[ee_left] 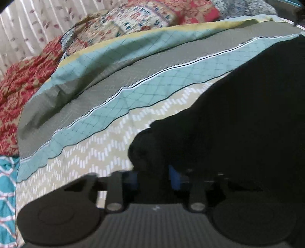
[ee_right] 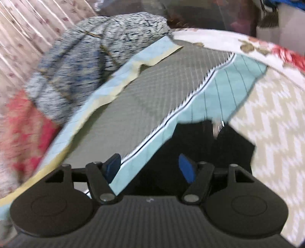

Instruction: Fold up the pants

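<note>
The black pants (ee_left: 238, 118) lie on a patterned bedsheet (ee_left: 114, 91) and fill the right half of the left wrist view. My left gripper (ee_left: 152, 177) has its blue pads (ee_left: 175, 177) close together, shut on a bunched fold of the pants. In the right wrist view the pants (ee_right: 200, 145) show as a dark flat patch just ahead. My right gripper (ee_right: 150, 167) is open, its blue pads (ee_right: 185, 167) wide apart, one over the sheet and one over the pants' edge.
The bedsheet (ee_right: 144, 95) has grey, teal and beige zigzag bands. A red floral quilt (ee_left: 22, 80) and a floral pillow (ee_left: 137, 17) lie at the far side. A blue-grey knit blanket (ee_right: 85, 57) is heaped at the back. A curtain (ee_left: 28, 24) hangs behind.
</note>
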A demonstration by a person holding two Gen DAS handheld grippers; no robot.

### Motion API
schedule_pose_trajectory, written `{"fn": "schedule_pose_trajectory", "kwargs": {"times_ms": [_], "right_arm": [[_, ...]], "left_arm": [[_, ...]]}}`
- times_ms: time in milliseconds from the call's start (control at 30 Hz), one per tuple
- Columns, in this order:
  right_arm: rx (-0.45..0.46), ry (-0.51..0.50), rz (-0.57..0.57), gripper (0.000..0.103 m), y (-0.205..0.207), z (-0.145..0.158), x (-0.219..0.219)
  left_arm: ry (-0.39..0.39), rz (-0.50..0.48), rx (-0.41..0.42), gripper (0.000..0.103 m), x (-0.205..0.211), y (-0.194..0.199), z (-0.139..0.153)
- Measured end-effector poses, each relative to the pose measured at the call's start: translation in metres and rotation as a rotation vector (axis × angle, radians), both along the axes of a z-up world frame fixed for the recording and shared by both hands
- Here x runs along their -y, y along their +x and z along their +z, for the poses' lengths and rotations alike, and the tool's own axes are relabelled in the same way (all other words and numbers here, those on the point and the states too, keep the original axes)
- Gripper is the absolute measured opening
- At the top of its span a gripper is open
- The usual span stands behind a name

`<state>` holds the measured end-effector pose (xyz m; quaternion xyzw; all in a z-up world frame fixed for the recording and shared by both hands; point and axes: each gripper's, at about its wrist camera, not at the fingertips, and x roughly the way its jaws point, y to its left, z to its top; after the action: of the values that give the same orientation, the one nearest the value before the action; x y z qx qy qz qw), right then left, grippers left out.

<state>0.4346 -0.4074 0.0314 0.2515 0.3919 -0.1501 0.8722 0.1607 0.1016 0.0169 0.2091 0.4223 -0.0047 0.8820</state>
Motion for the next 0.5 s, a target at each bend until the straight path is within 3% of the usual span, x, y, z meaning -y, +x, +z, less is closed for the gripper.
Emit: {"fn": "schedule_pose_trajectory", "kwargs": {"times_ms": [67, 133, 167, 200, 267, 500], "right_arm": [[-0.087, -0.055, -0.003, 0.069, 0.006, -0.016, 0.01], [-0.098, -0.095, -0.014, 0.063, -0.006, -0.026, 0.016], [-0.081, -0.124, -0.021, 0.05, -0.019, -0.024, 0.015], [-0.063, -0.125, -0.007, 0.024, -0.024, -0.024, 0.017], [-0.036, -0.074, -0.018, 0.004, -0.034, -0.018, 0.03], [0.17, 0.092, -0.073, 0.004, -0.127, 0.04, 0.074]], "left_arm": [[0.03, -0.011, 0.019, 0.014, 0.006, -0.001, 0.002], [0.032, -0.01, 0.035, 0.011, 0.008, -0.005, 0.006], [0.026, -0.006, 0.048, 0.011, 0.008, -0.008, 0.009], [0.022, -0.002, 0.061, 0.01, 0.009, -0.011, 0.014], [0.022, 0.003, 0.093, 0.01, 0.01, -0.016, 0.025], [-0.033, 0.008, 0.234, 0.01, 0.018, -0.071, 0.081]]}}
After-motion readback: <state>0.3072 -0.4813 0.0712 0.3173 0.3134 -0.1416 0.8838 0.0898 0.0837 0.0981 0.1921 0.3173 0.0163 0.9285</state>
